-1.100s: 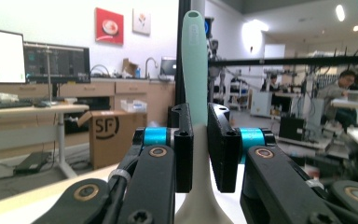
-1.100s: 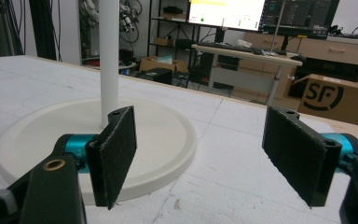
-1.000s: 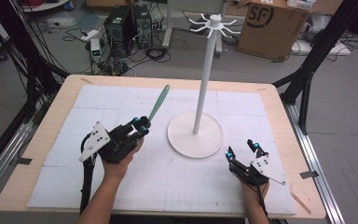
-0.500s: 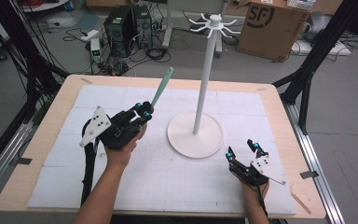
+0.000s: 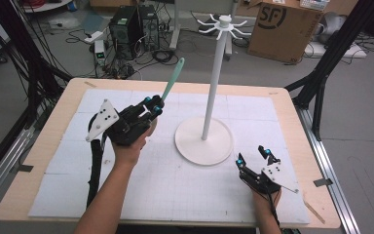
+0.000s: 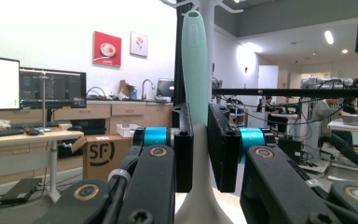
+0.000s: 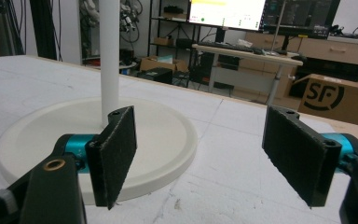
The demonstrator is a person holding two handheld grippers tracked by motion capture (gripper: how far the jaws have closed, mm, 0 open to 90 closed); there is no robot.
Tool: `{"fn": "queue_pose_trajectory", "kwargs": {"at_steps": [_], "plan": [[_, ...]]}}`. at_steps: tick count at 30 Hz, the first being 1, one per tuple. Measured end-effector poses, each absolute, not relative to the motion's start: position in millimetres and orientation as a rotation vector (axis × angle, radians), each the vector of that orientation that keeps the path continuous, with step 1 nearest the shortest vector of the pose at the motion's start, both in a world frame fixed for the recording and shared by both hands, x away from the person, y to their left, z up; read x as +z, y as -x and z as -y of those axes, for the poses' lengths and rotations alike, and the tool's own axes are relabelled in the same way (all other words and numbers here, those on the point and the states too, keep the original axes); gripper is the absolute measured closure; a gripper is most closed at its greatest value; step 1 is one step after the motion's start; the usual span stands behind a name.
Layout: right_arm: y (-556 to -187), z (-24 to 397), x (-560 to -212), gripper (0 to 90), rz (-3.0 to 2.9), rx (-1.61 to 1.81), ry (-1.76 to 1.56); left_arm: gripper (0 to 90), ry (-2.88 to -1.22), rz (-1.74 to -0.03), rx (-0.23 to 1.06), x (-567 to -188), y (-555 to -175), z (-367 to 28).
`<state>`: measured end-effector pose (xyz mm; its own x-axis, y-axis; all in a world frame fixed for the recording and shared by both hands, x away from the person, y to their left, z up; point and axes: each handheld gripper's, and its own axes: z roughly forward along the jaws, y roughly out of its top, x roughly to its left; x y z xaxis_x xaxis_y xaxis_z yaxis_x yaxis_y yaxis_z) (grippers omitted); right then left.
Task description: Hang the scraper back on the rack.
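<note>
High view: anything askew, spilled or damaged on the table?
Nothing stands out. The white stand sits upright on the mat. The left gripper holds the teal utensil tilted up toward it; the right gripper rests open near the base.

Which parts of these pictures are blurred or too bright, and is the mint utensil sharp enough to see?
High view: even light, soft shadows, utensil fairly clear. Left gripper view: the utensil is sharp between the left tongs; the wall behind is washed out. Right gripper view: the right tongs are sharp, the monitor glares.

Teal utensil (image 6: 195, 70) working end hidden below tool pads (image 6: 182, 144), stand (image 7: 109, 56) top cropped
</note>
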<state>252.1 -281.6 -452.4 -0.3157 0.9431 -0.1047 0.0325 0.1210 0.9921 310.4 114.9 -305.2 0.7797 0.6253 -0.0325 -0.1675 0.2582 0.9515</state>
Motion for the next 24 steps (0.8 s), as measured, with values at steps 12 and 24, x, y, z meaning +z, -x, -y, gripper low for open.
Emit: {"fn": "queue_pose_trajectory", "kwargs": {"at_steps": [12,24], "plan": [[-252,282,-452,25.9,-1.532,1.325,-0.992,81.1,-1.137,-0.421,0.556,-299,-315,-98],[-252,282,-452,25.9,-1.535,1.324,-0.992,81.1,-1.101,-0.424,0.560,-290,-322,-93]]}}
